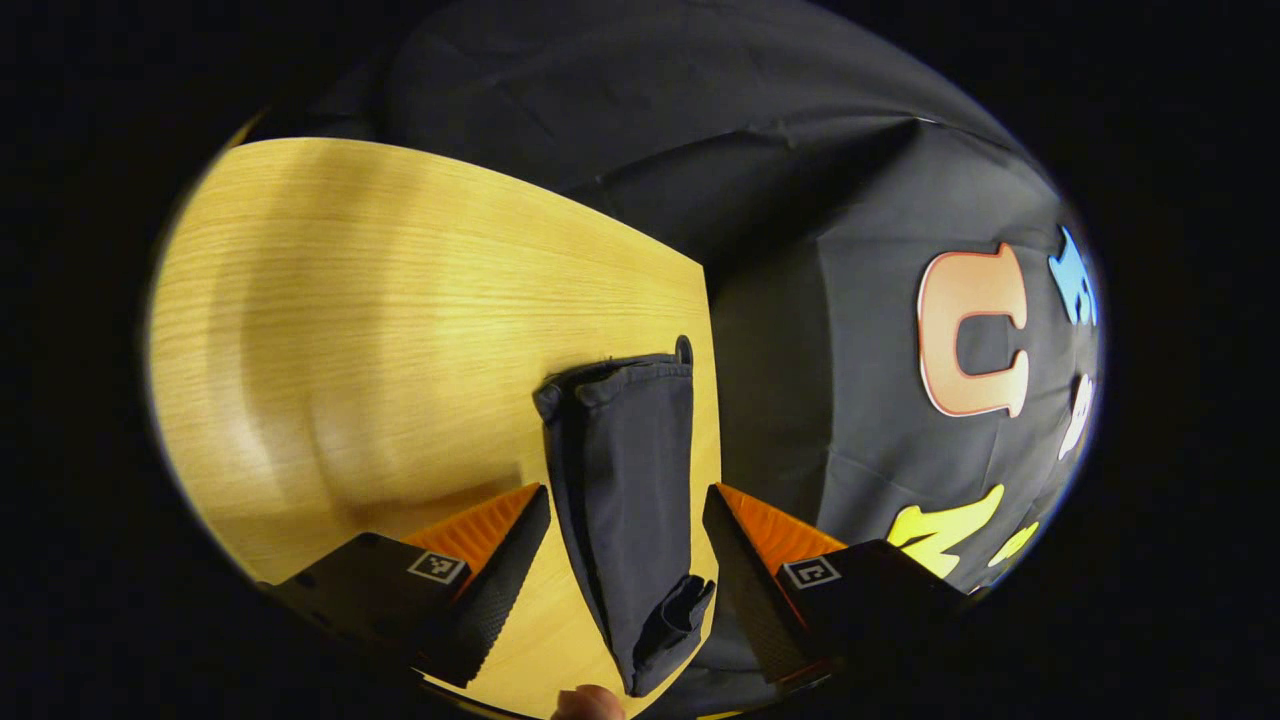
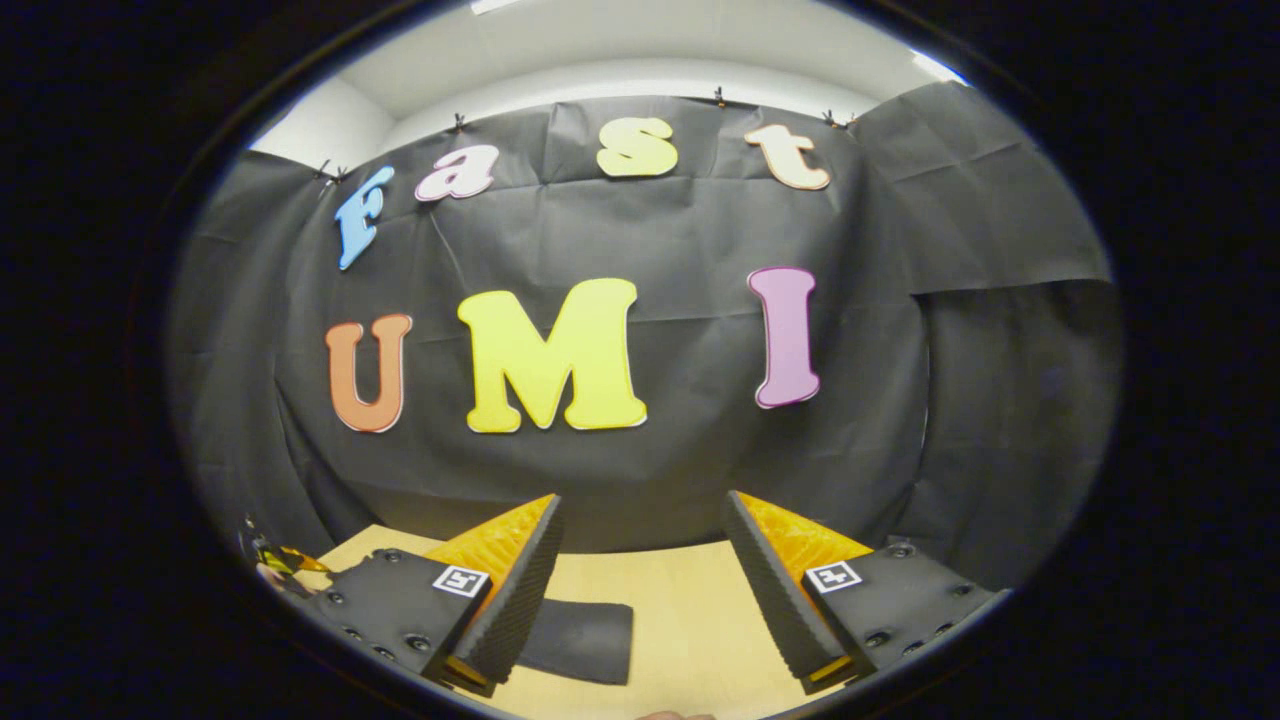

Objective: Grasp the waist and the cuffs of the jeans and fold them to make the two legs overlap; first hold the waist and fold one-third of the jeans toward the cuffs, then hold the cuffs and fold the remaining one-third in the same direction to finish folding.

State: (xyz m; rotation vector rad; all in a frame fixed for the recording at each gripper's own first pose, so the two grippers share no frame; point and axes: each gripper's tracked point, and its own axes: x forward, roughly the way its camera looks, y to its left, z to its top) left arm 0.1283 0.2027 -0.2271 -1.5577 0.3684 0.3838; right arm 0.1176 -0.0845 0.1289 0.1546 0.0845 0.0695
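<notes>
In the left gripper view, the dark jeans point(image 1: 625, 500) lie folded lengthwise along the wooden counter point(image 1: 400, 330) edge, running from six toward twelve o'clock between the left gripper point(image 1: 625, 540) fingers, which stand wide and apart from the cloth. The right gripper point(image 2: 640, 560) fingers also gape wide, holding nothing, with the jeans' end at seven o'clock.

left gripper point(image 1: 625, 520) fingers spread wide, right gripper point(image 2: 640, 530) fingers likewise apart

A staged recording booth, not a home: black cloth point(image 2: 640, 240) clipped up as a wall around a bare light-wood desk point(image 1: 400, 330), with a plain white wall and ceiling point(image 2: 640, 50) showing above the cloth
</notes>
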